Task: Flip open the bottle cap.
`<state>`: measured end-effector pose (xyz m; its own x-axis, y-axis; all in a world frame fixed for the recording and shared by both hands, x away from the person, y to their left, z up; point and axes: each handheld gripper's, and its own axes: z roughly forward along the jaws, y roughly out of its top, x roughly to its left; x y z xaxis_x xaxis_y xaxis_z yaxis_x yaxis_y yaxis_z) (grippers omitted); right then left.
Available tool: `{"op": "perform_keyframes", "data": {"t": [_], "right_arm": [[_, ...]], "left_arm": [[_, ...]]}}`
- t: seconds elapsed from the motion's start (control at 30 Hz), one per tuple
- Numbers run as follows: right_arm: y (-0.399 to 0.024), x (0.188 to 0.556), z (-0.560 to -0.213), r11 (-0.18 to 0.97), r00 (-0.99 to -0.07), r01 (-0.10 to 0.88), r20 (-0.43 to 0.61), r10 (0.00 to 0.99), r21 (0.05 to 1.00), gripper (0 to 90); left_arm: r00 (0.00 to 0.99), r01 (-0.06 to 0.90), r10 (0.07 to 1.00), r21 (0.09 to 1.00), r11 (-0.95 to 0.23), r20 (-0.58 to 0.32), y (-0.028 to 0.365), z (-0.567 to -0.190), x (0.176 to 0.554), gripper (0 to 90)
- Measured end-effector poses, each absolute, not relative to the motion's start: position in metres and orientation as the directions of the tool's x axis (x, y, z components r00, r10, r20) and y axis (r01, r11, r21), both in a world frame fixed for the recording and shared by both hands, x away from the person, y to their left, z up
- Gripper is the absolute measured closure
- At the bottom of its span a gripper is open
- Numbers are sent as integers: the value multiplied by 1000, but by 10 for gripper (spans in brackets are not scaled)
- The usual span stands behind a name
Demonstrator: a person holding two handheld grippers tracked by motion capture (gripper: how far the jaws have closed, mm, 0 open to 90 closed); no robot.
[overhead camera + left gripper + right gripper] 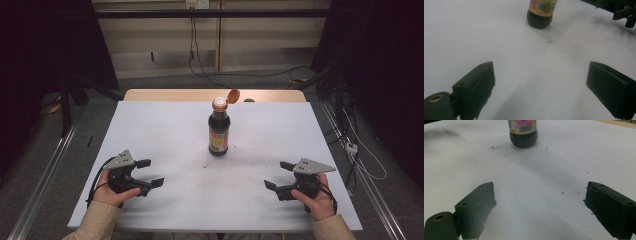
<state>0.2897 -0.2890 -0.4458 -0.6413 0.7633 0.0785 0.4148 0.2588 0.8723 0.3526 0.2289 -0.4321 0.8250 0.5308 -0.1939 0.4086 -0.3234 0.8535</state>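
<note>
Both my claws gape wide and empty, left claw and right claw low over the tabletop. The bottle stands ahead, between them, well apart, cap flipped open. My worry: a one-sided nudge tips it and it spills.

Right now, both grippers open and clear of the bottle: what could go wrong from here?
1. The dark sauce bottle with the yellow label stands upright with its orange flip cap hinged open; a knock could tip it and spill onto the white table cover.
2. It is tall and narrow, so a high push from the left gripper or right gripper may topple it.
</note>
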Motion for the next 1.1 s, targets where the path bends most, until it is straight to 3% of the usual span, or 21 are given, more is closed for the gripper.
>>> {"op": "perform_keyframes", "data": {"t": [1.1], "right_arm": [[-302, 281, -449, 259, -619, 427, 71, 782, 866, 91]], "left_arm": [[804, 425, 559, 853, -302, -202, 248, -439, 345, 80]]}}
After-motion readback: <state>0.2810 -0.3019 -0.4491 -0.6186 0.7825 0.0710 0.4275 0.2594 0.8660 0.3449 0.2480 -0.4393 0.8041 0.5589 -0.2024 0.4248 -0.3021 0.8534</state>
